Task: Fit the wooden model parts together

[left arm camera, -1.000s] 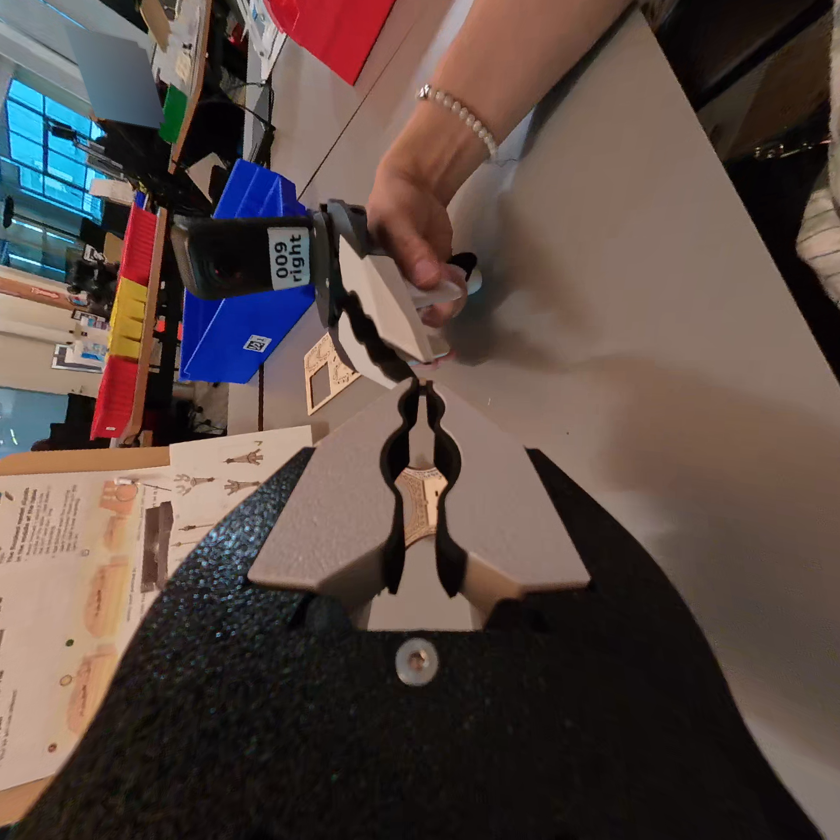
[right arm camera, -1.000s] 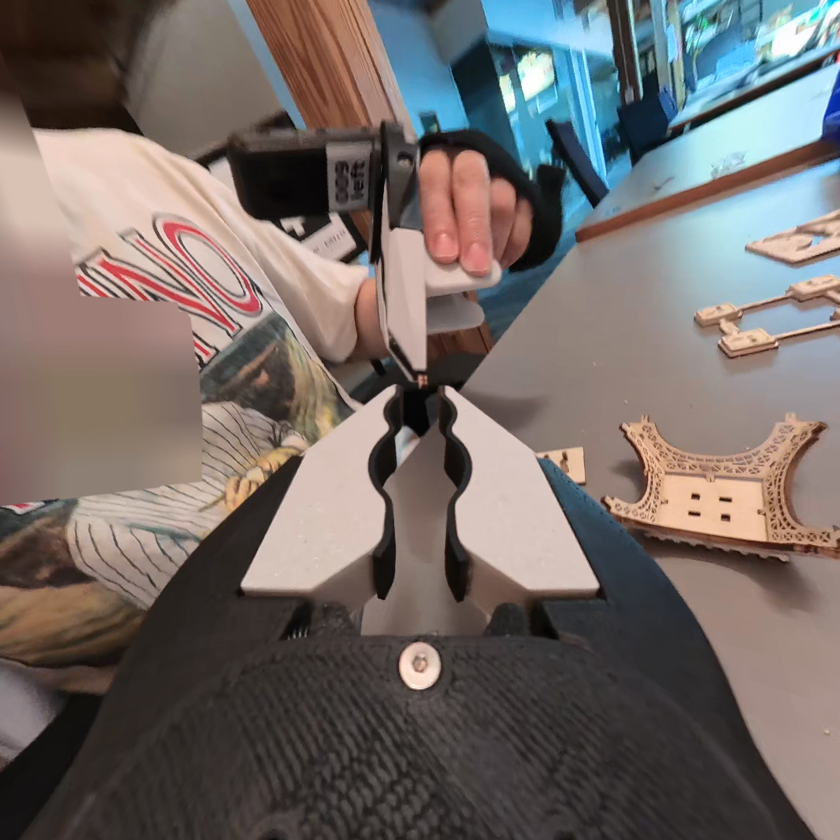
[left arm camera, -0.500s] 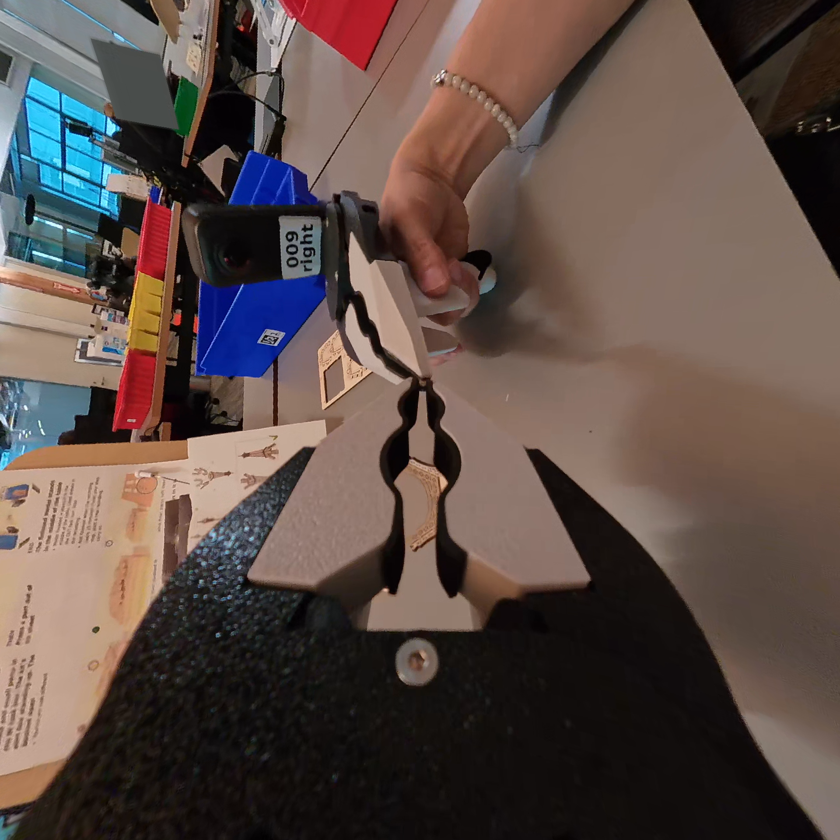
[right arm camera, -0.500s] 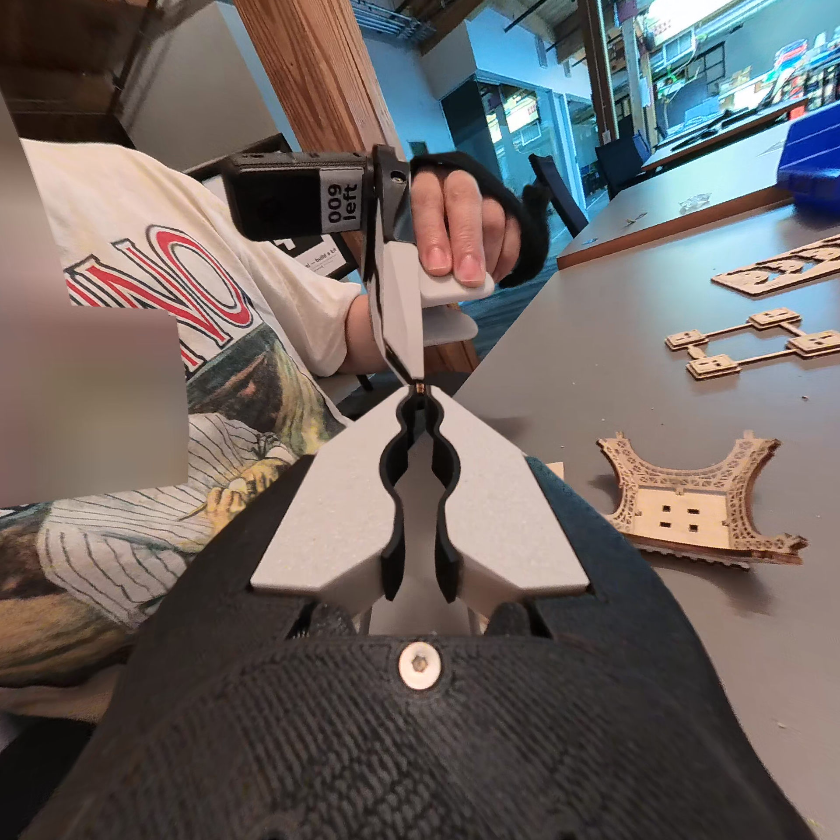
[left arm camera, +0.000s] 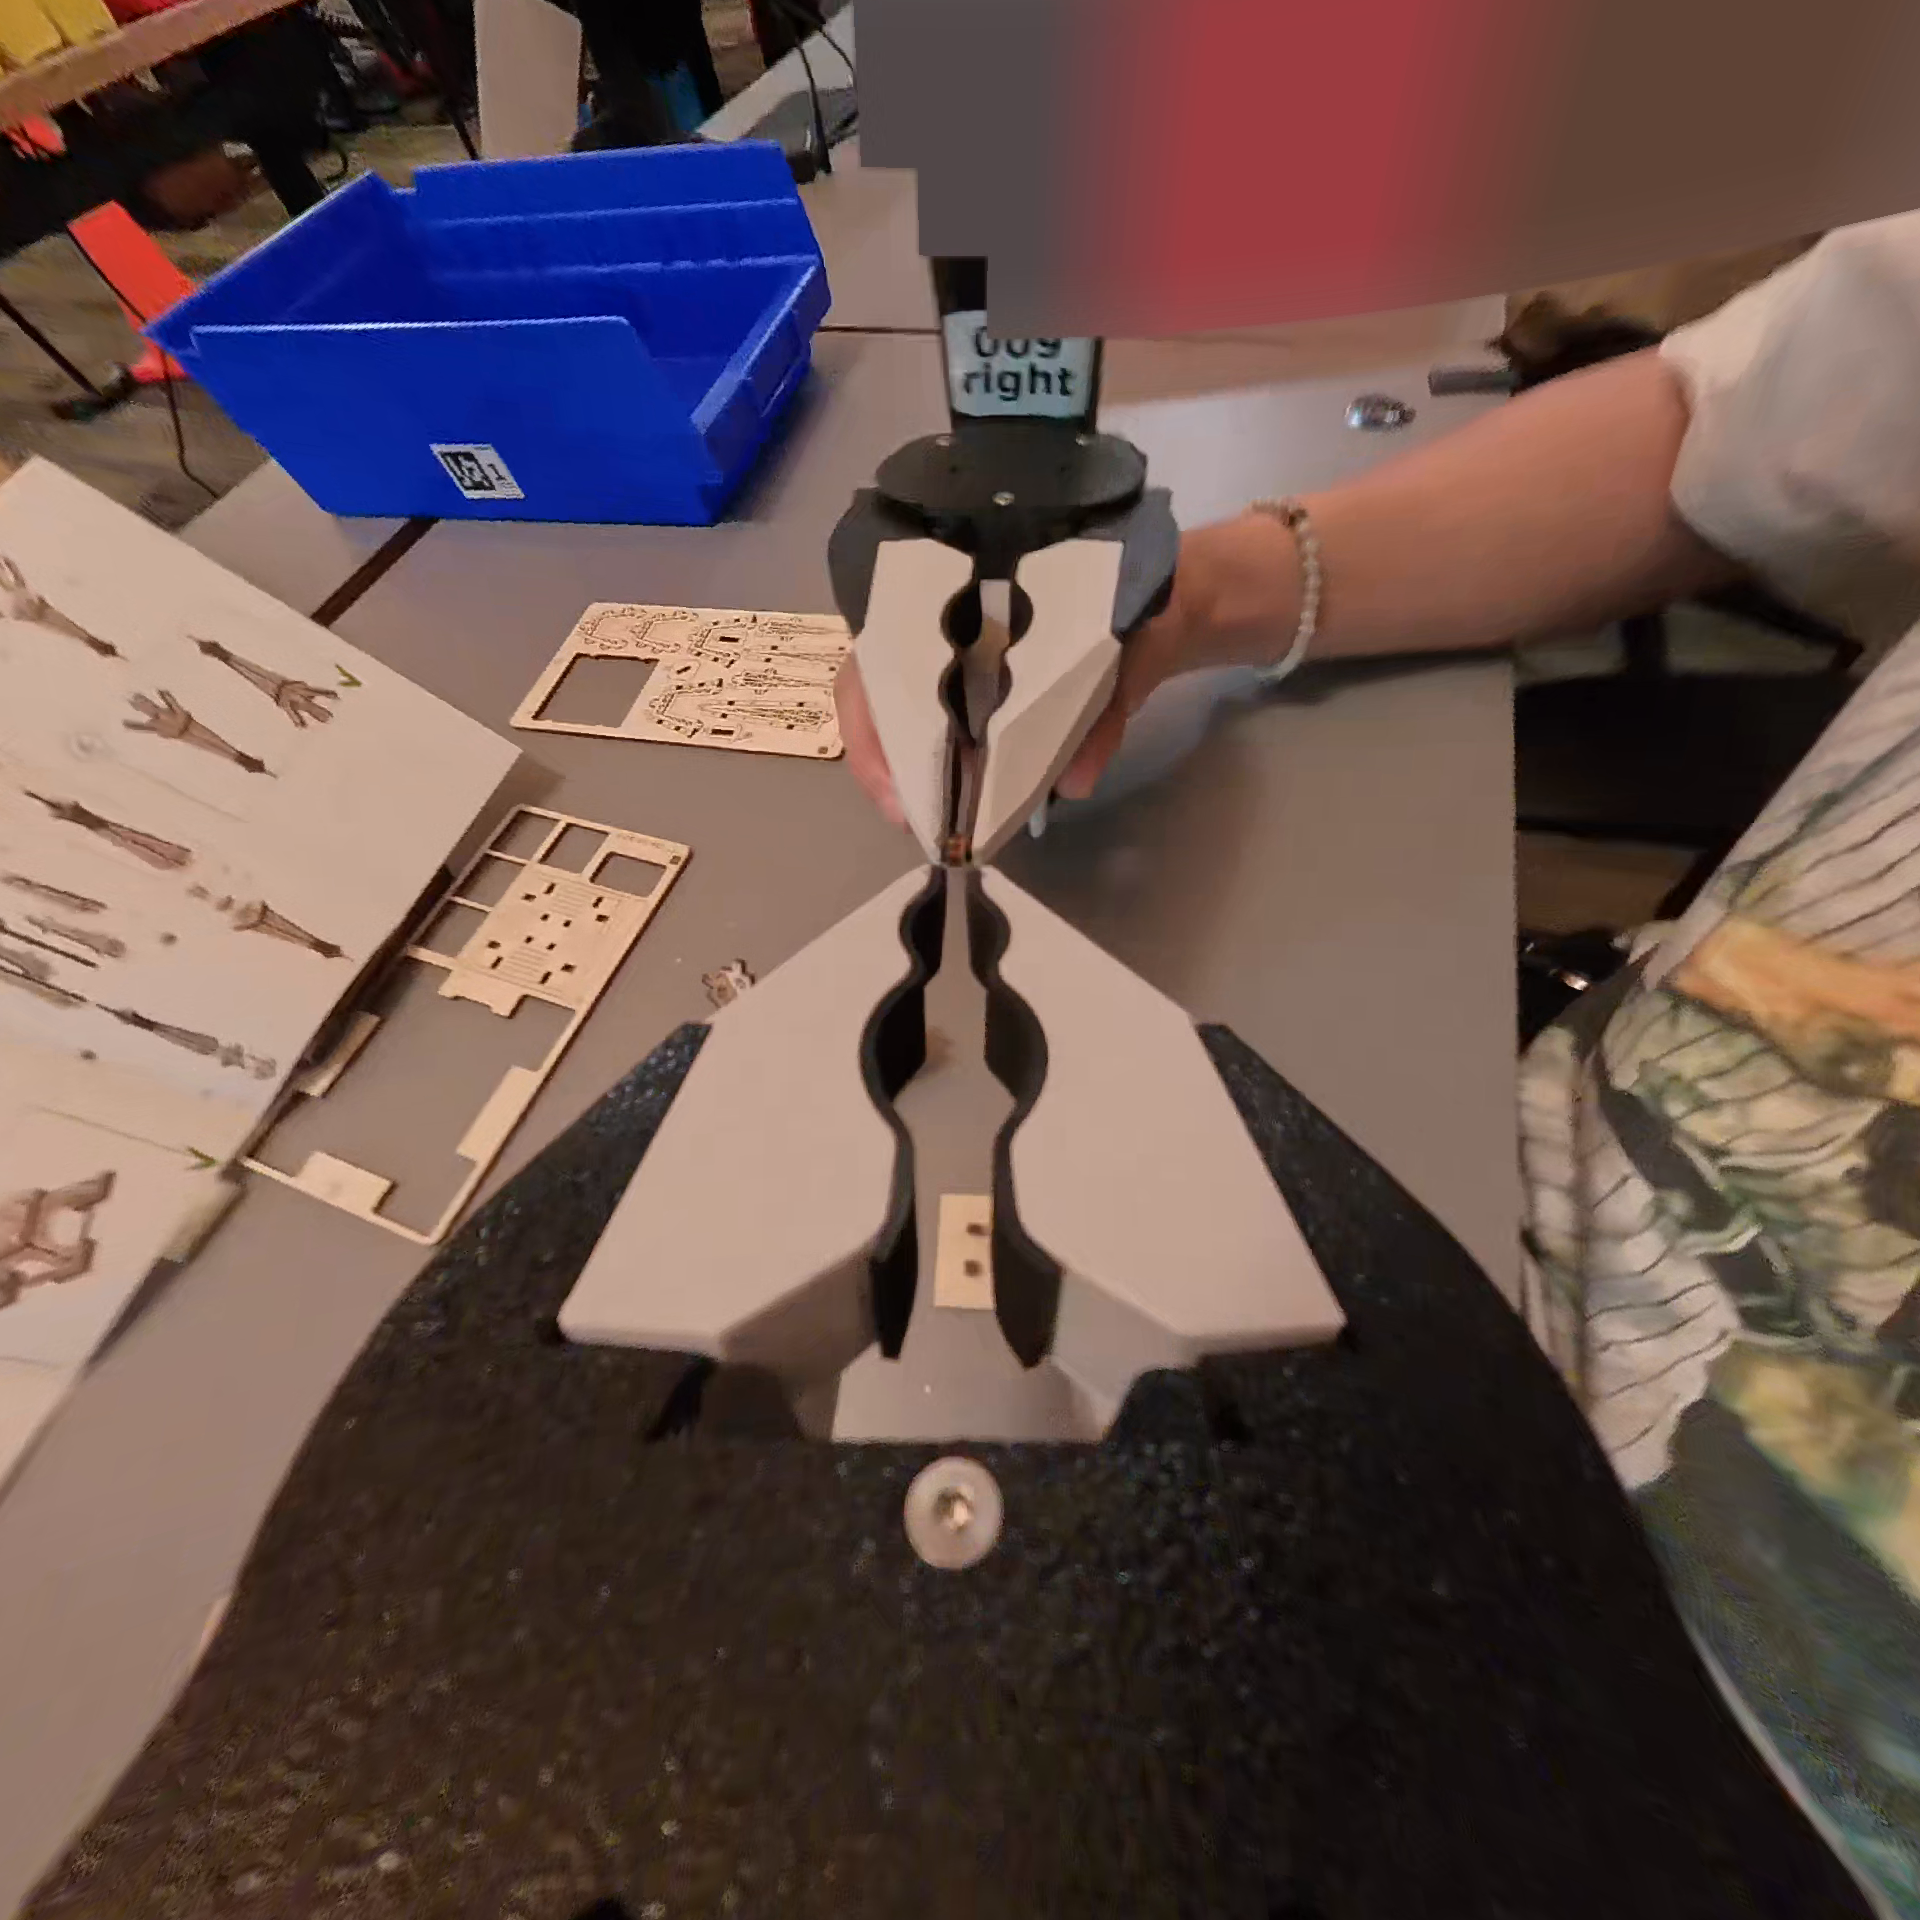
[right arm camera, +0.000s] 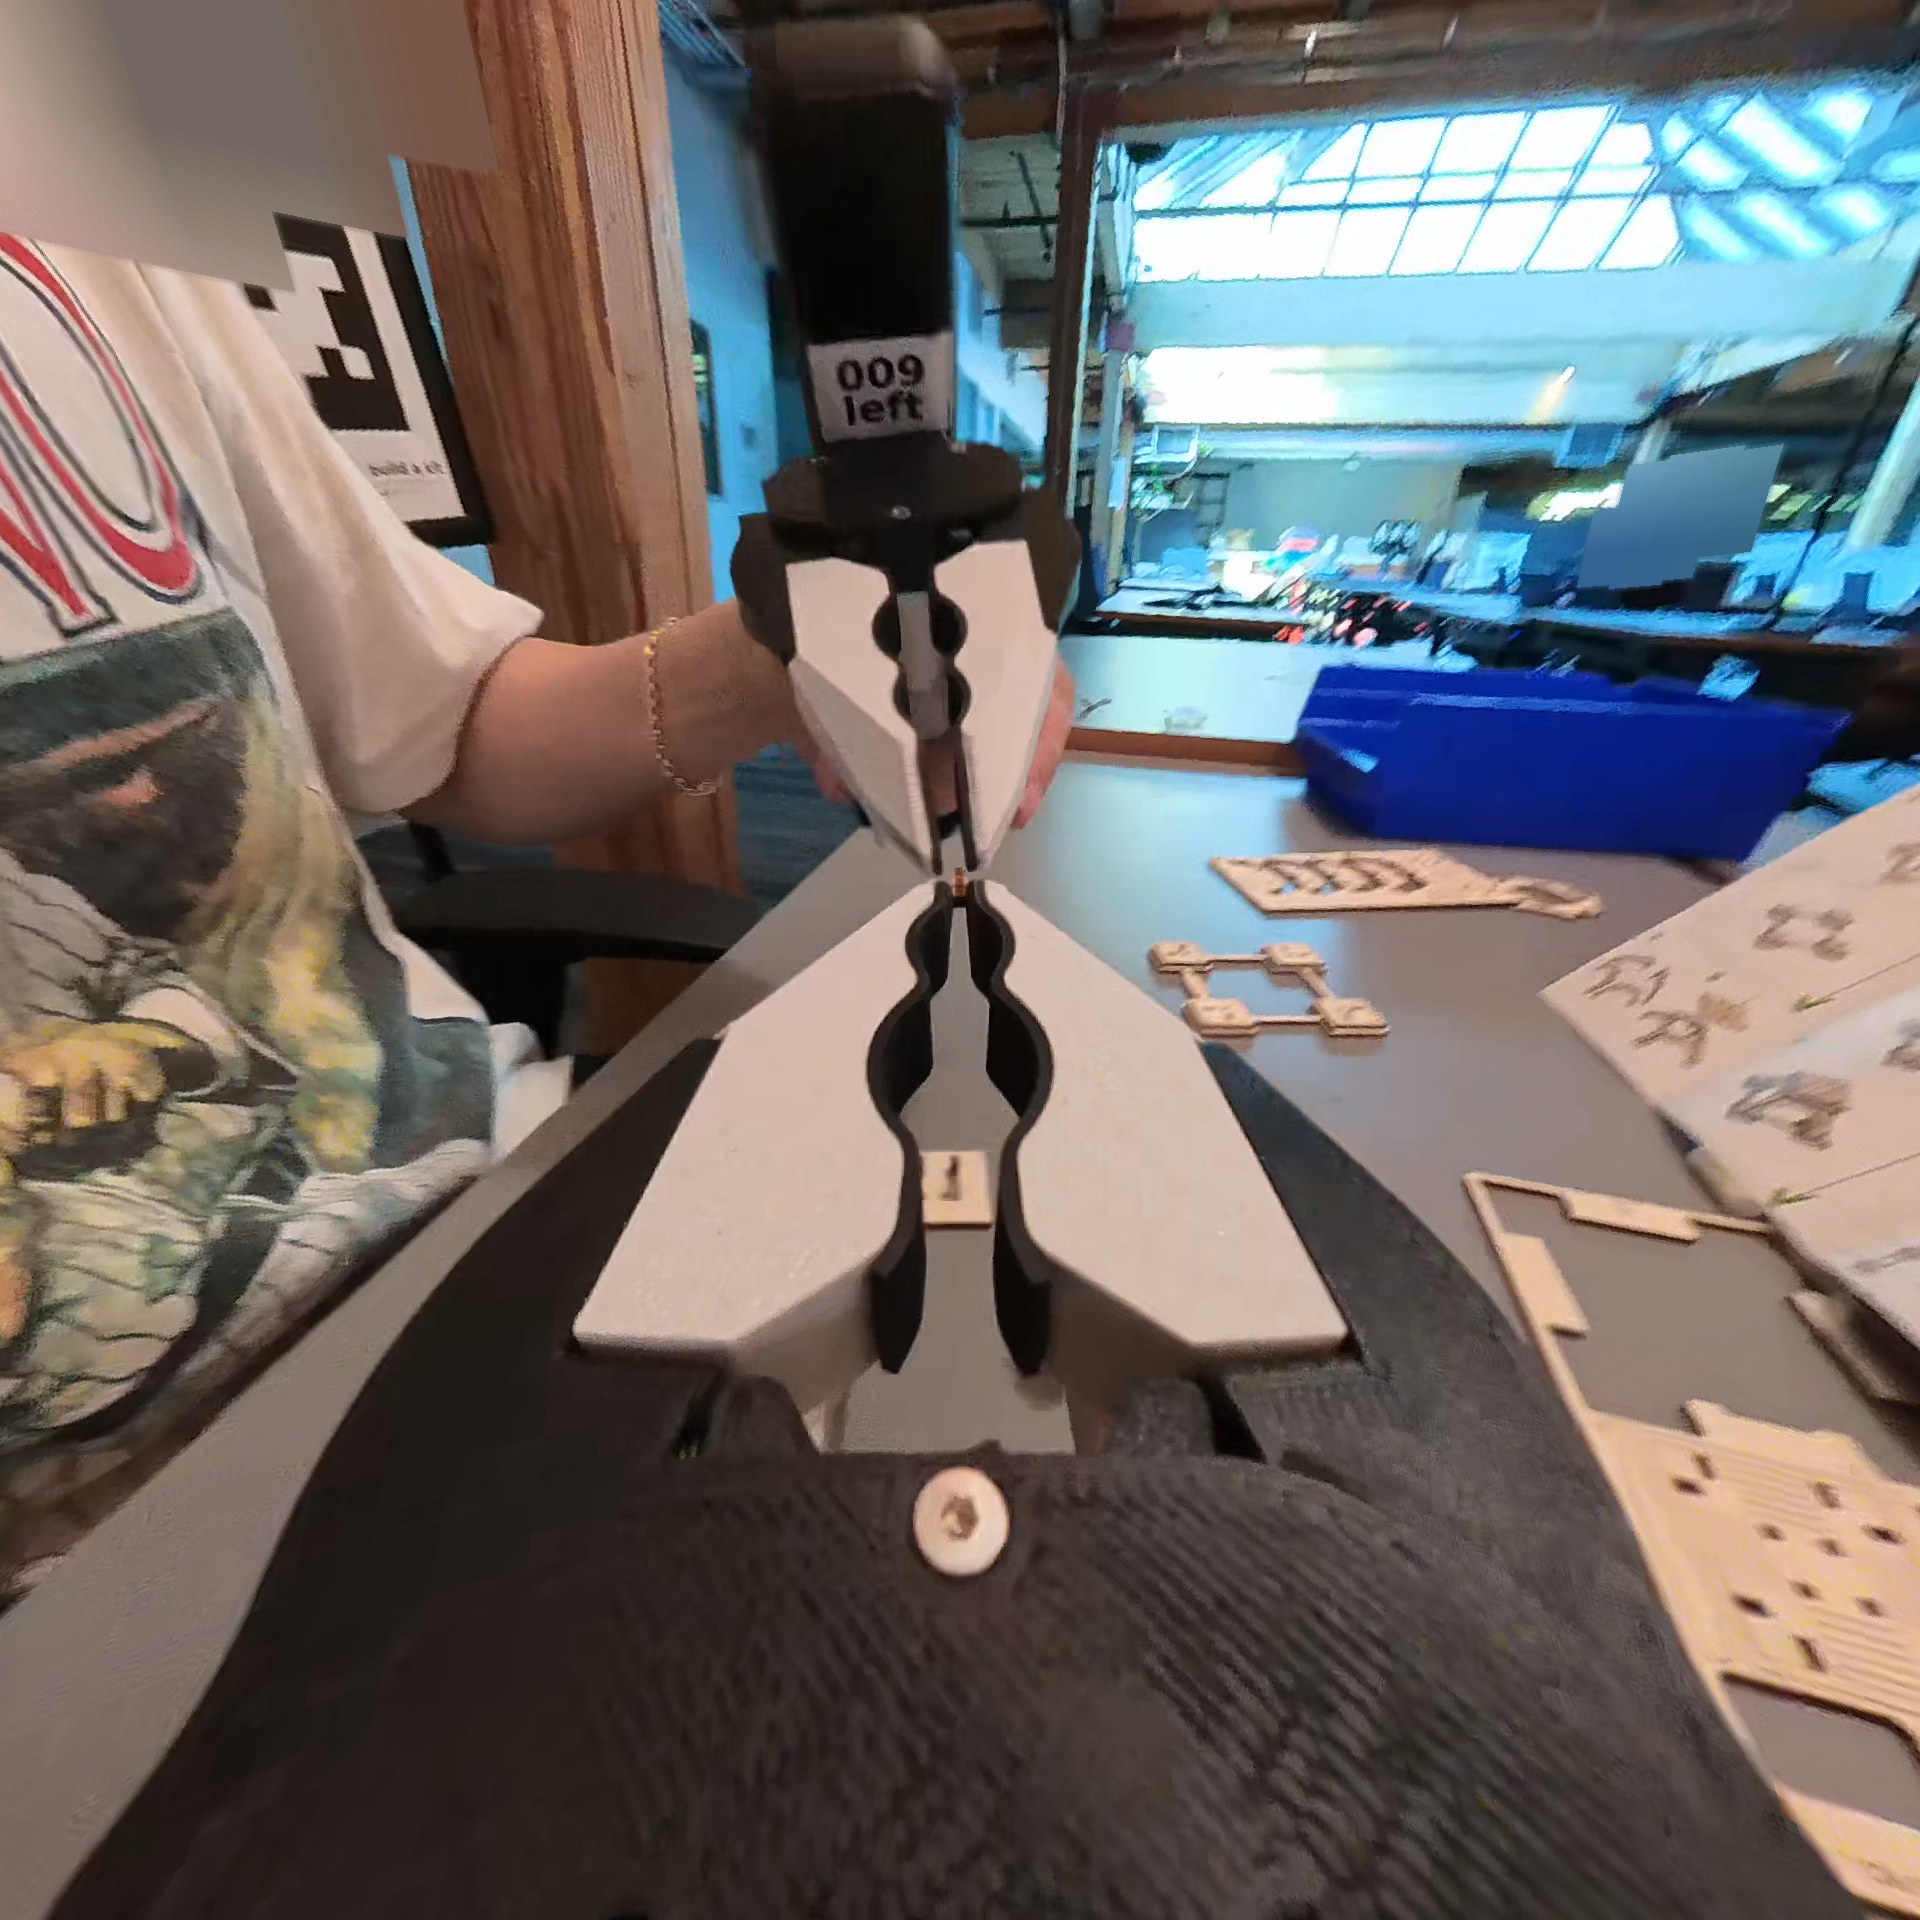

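The grey table (left arm camera: 1299, 935) carried everything, with a person's printed white T-shirt (left arm camera: 1766, 1091) along its near edge. A blue plastic bin (left arm camera: 499, 343) stood toward the far edge, and a large printed instruction sheet (left arm camera: 156, 831) lay along the left edge in the left wrist view. Between them lay two laser-cut plywood sheets: one still full of parts (left arm camera: 691, 681) near the bin, and one mostly emptied frame (left arm camera: 468, 1029) just beside the instruction sheet. A square linked set of four small wooden pieces (right arm camera: 1268, 987) lay farther out on the surface.

The left gripper (left arm camera: 951, 878) and right gripper (left arm camera: 958, 831) met tip to tip above the table's middle. Each gripper's jaws were pressed nearly together at the tips, pinching a tiny brown wooden part (left arm camera: 956, 850); whether one piece or two mating pieces was too small to tell. A small pale rectangular wooden piece with two holes (left arm camera: 964, 1247) lay on the table beneath the left gripper.
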Available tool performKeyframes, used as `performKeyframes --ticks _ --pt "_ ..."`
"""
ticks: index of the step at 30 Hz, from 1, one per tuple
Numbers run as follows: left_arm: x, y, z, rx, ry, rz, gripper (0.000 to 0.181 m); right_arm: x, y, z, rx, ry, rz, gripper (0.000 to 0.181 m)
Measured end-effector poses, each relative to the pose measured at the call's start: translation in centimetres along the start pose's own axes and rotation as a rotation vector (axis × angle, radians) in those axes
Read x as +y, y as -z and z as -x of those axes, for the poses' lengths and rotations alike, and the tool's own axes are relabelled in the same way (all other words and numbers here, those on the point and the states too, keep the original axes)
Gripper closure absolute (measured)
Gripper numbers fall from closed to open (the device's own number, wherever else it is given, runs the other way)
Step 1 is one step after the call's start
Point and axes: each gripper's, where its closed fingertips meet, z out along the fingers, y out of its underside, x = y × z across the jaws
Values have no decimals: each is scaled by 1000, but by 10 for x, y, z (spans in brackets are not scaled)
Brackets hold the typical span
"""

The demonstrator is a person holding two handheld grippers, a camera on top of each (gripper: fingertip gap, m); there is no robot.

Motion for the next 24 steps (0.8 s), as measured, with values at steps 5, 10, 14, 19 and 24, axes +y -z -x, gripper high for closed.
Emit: performKeyframes --ticks 5,10,14,19,24 --pt "0 3 2 28 125 -14 181 -4 -4 1 57 140 7 181" --pt "-1 1 -2 51 106 -26 180 -6 -6 4 44 122 -18 180" --pt "-2 -1 -3 44 79 -19 179 -5 -6 5 33 111 -16 180" --pt "-1 -1 -2 22 23 4 181 -4 -6 5 27 92 -16 180" --pt "2 -2 0 7 18 28 181 -1 -7 4 26 77 -4 180"
